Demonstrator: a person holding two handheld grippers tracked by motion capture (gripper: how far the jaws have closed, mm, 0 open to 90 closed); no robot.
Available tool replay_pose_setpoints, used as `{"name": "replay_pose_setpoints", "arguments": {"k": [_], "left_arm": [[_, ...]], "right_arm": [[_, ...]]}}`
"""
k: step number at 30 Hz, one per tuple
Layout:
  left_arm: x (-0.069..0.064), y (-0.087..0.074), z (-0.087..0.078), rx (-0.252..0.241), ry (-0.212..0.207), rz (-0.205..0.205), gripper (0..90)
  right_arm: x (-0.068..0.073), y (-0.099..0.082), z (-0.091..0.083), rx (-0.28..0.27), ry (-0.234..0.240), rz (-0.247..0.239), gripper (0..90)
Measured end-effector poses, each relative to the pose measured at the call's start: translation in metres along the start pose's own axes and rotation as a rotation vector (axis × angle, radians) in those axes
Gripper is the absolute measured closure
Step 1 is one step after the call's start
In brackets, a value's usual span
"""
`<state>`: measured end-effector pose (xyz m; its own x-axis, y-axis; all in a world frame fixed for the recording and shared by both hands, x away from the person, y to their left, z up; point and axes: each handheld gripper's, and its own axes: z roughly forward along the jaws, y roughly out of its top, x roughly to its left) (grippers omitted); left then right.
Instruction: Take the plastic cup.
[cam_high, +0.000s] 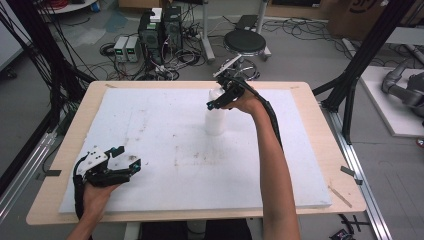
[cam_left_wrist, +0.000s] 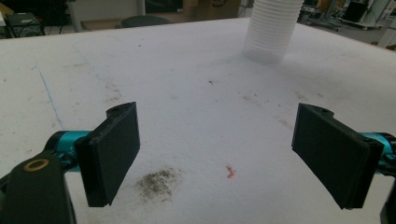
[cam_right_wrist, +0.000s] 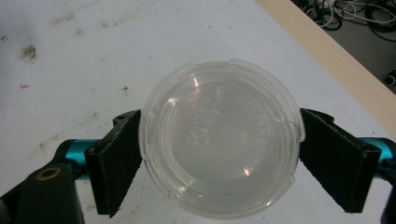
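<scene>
A tall stack of clear plastic cups (cam_high: 216, 122) stands upright on the far middle of the white foam board (cam_high: 160, 125); its ribbed side also rises at the top of the left gripper view (cam_left_wrist: 271, 28). My right gripper (cam_high: 216, 103) comes down on the stack from above. In the right gripper view the top cup (cam_right_wrist: 219, 154) spans the whole gap of that gripper (cam_right_wrist: 219, 161), and both black pads (cam_right_wrist: 116, 161) meet its rim with no gap showing. My left gripper (cam_high: 127, 156) rests low at the near left, open (cam_left_wrist: 215, 154), with bare foam between its pads.
The foam board lies on a wooden table (cam_high: 332, 155) whose edge shows around it. Dirt smudges (cam_left_wrist: 156, 182) and a small red scrap (cam_left_wrist: 229, 171) lie on the foam near the left gripper. A stool (cam_high: 245, 42) and computer cases (cam_high: 160, 30) stand on the floor beyond.
</scene>
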<state>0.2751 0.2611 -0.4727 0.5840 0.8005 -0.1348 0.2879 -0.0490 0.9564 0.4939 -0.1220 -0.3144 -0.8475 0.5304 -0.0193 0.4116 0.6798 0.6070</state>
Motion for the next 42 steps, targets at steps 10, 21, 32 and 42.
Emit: {"name": "replay_pose_setpoints", "arguments": {"k": [10,21,32,42], "left_arm": [[0.0005,0.0003,0.0007,0.007,-0.001,-0.001,15.2],[0.0005,0.0004,0.0007,0.01,-0.003,0.001,15.2],[0.0006,0.0005,0.0009,0.012,-0.004,0.002,15.2],[0.0006,0.0004,0.0012,0.011,-0.005,0.001,15.2]], "right_arm": [[0.0004,0.0004,-0.0002,0.012,0.005,-0.011,27.4],[0.0025,0.0022,0.0015,0.017,0.007,-0.024,34.5],[0.0029,0.002,-0.0025,0.017,0.004,-0.012,37.1],[0.0037,0.0038,-0.0019,0.01,0.001,-0.017,37.3]]}}
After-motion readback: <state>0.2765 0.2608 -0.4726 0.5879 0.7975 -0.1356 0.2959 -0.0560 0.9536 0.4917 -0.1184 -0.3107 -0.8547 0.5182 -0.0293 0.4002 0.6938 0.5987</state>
